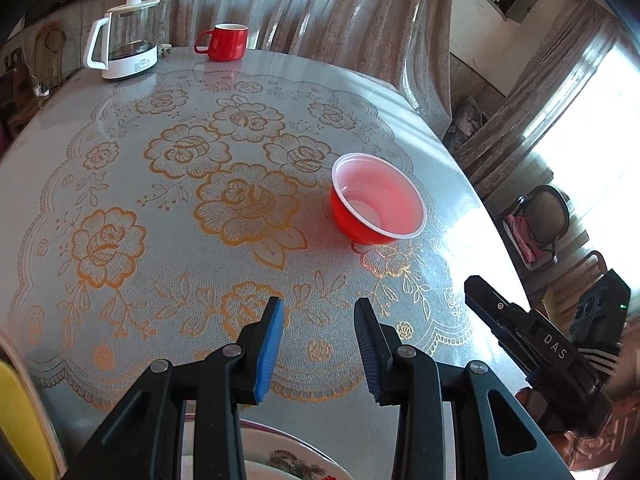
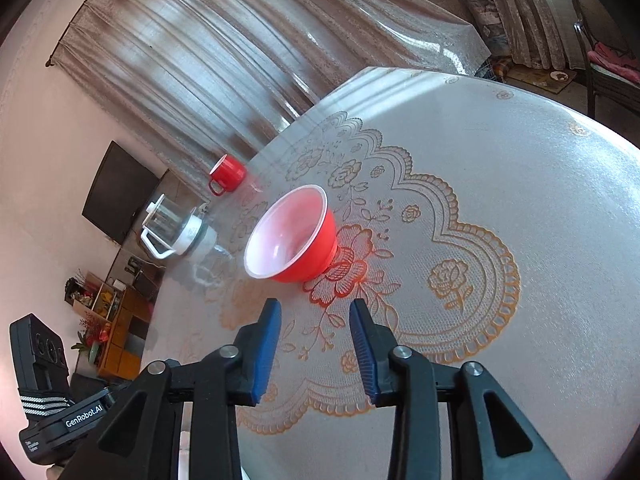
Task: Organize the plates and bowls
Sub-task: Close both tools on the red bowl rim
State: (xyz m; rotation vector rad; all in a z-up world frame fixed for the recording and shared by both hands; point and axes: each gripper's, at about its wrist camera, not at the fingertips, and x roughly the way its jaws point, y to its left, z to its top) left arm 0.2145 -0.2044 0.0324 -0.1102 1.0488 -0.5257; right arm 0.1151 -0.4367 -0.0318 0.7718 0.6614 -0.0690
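Left gripper (image 1: 319,342): jaws part-open, nothing between them, above bare tablecloth. Right gripper (image 2: 315,346): jaws part-open, empty, clear of everything.

Count: one red bowl (image 1: 376,200), upright on the table (image 1: 60,184) ahead of both grippers; one patterned plate (image 1: 288,460) at the near edge under the left gripper; one red mug (image 1: 224,42) and one kettle (image 1: 122,40) at the far edge.

Open tablecloth lies between bowl and grippers.

Both wrist views angled down over table (image 1: 120,160), sharing red bowl (image 1: 376,200)
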